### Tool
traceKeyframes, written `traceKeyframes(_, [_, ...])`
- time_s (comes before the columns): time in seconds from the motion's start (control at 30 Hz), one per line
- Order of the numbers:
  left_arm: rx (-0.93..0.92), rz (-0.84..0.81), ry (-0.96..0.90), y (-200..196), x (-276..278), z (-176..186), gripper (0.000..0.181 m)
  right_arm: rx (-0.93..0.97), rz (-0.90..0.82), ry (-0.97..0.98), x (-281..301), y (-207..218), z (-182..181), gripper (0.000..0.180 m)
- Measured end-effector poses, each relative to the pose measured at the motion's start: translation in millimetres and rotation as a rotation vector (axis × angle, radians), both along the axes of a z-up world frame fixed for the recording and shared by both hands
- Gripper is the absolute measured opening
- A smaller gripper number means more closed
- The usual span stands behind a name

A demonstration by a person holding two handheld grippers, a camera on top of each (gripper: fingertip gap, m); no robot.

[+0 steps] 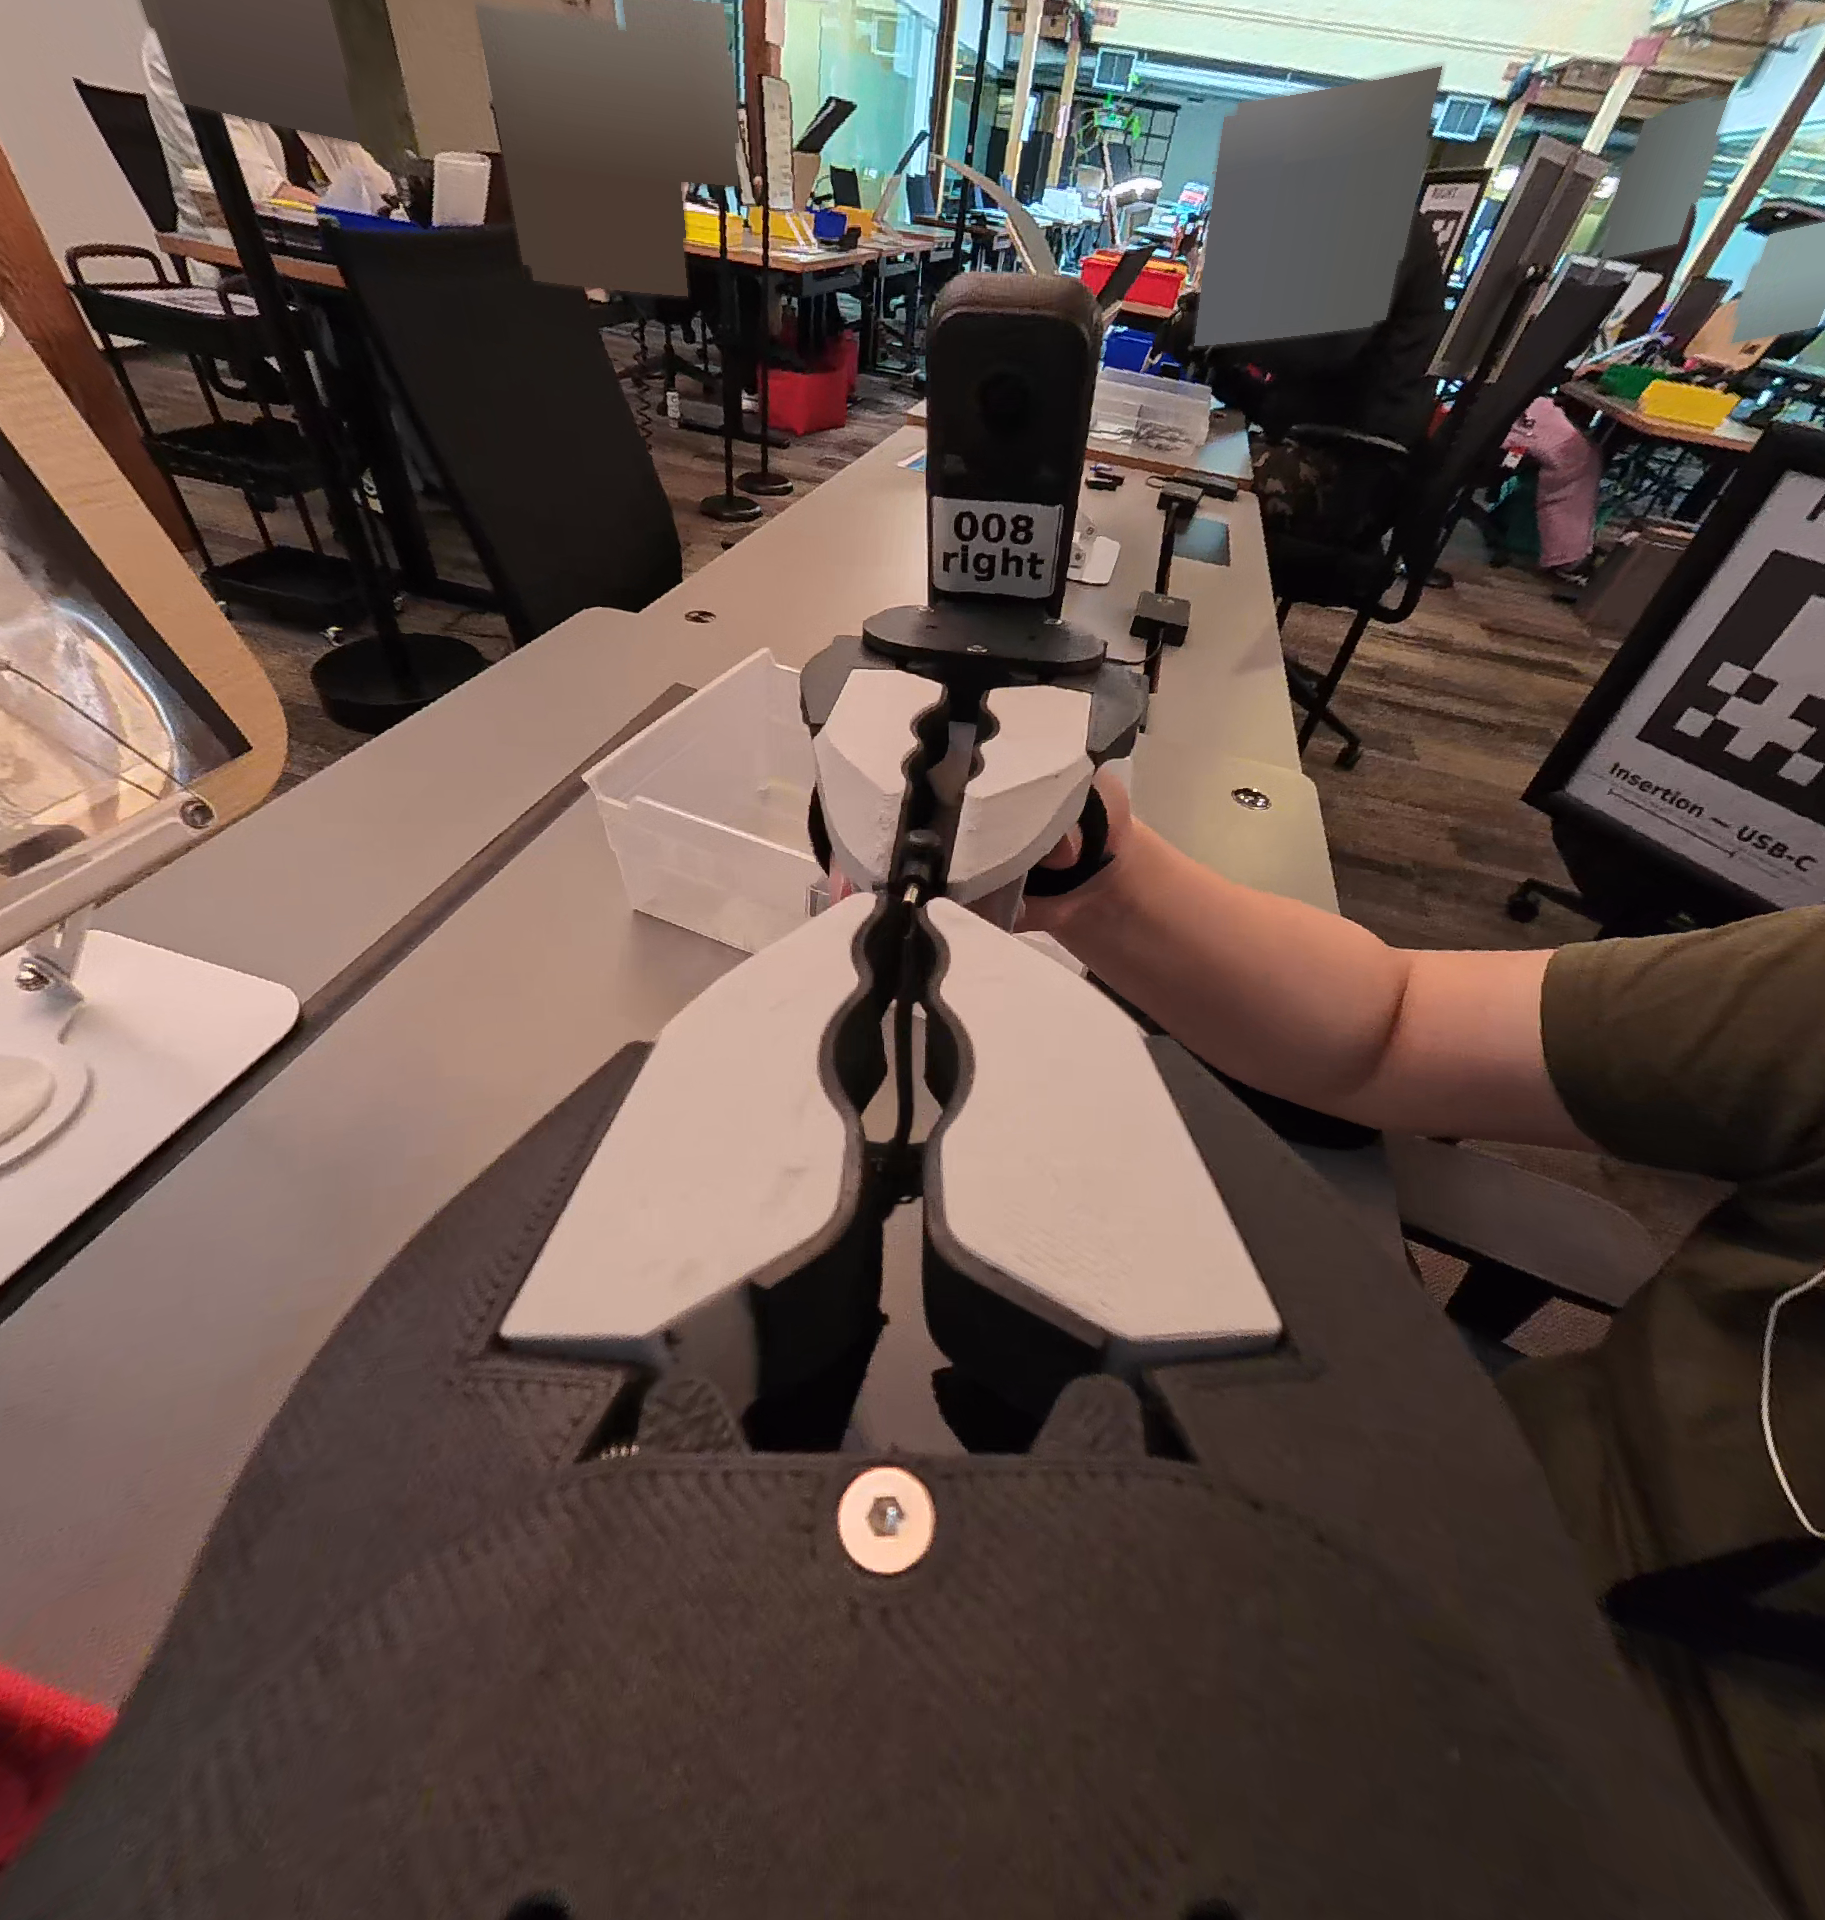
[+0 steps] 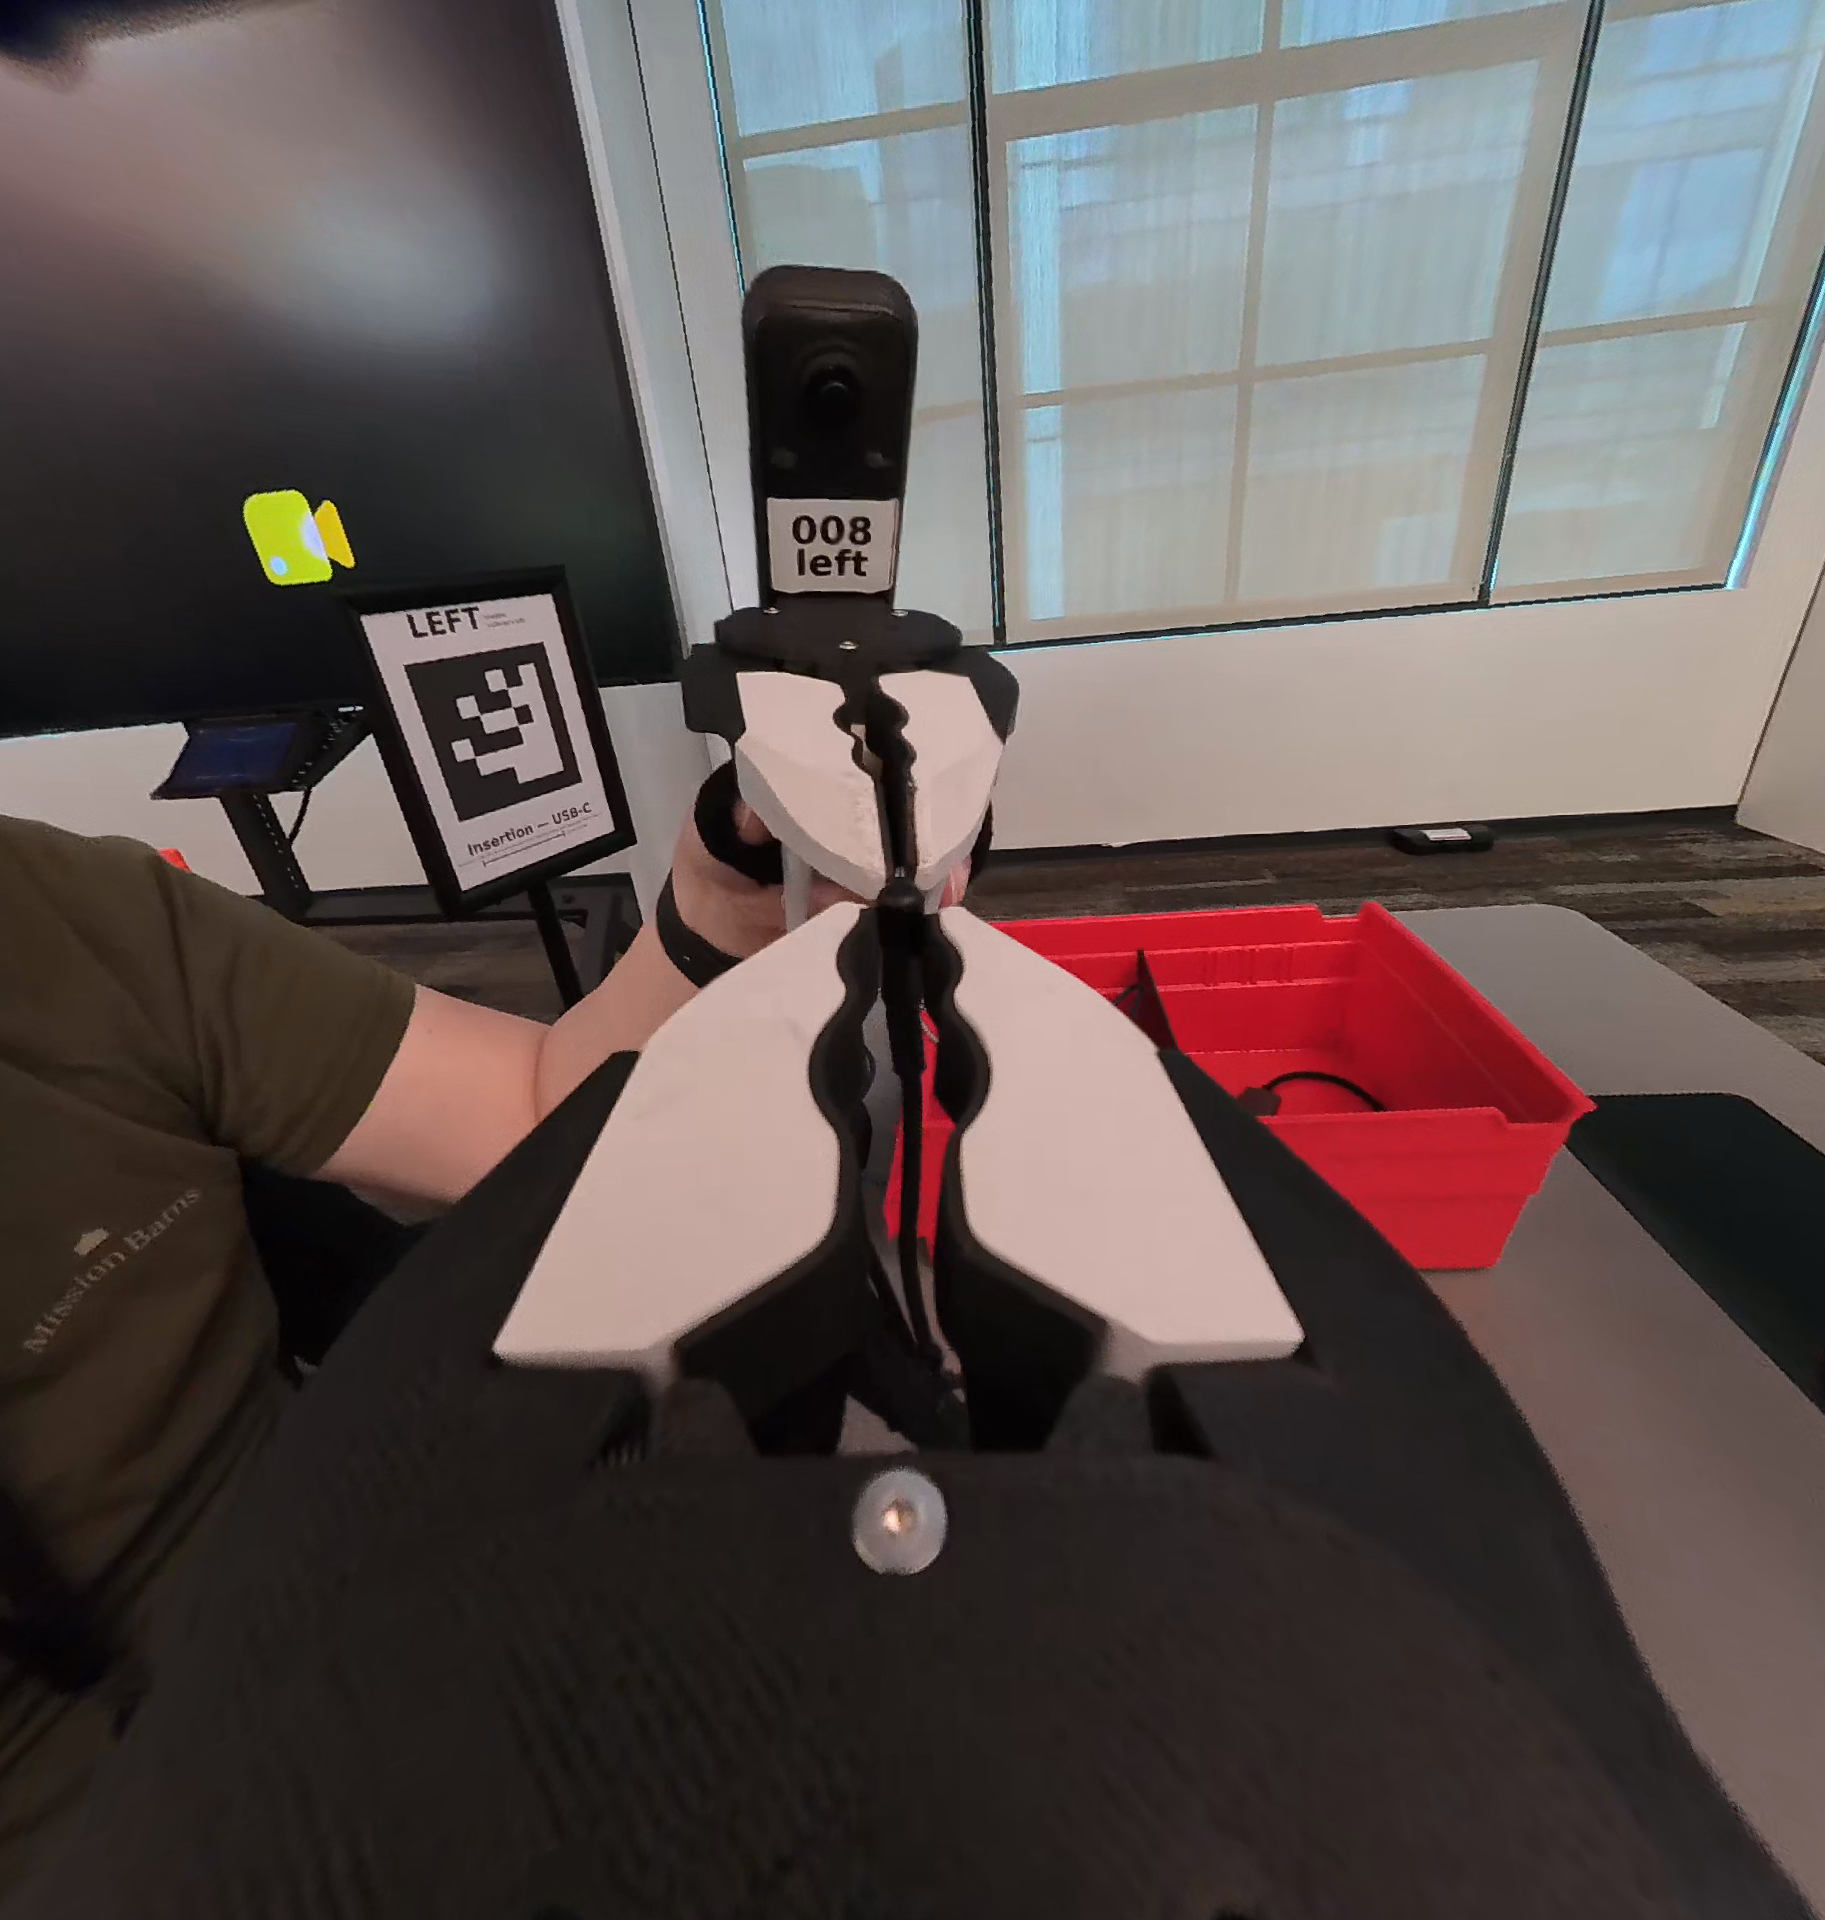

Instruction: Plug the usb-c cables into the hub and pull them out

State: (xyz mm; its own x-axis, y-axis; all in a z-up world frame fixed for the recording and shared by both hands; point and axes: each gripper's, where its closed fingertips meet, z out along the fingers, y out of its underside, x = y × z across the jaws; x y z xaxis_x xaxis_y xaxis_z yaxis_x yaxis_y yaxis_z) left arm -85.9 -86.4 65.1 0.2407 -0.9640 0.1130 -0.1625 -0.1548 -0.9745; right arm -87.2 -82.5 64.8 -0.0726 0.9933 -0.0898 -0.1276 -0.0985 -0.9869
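Grippers face tip to tip: left gripper (image 1: 900, 914) and right gripper (image 2: 900, 914) jaws each pinch a black cable (image 1: 900, 1039)

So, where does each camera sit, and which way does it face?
Left wrist view: on the left tool, facing the right tool, a clear bin, the right forearm.
Right wrist view: on the right tool, facing the left tool, a red bin, the left forearm.
Shared: both tools, tip to tip, gripping a black cable.
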Motion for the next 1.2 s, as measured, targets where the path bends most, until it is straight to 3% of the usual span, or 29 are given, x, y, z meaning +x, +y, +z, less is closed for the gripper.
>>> traceKeyframes(0.23, [-0.012, -0.018, 0.031, -1, 0, -6, 0.014, -0.004, 0.020, 0.006, -1, -2, 0, 0.008])
traceKeyframes(0.33, [0.000, -0.039, 0.003, -3, 3, -3, 0.003, 0.004, 0.028, -0.002, -2, -4, -2, 0.008])
traceKeyframes(0.77, [0.022, -0.006, -0.029, 0, 5, 5, 0.002, -0.080, 0.049, 0.104, -1, 0, 8, 0.012])
traceKeyframes(1.2, [0.002, -0.004, -0.058, 1, 6, 7, 0.007, -0.027, 0.035, 0.002, 3, -2, 3, 0.008])
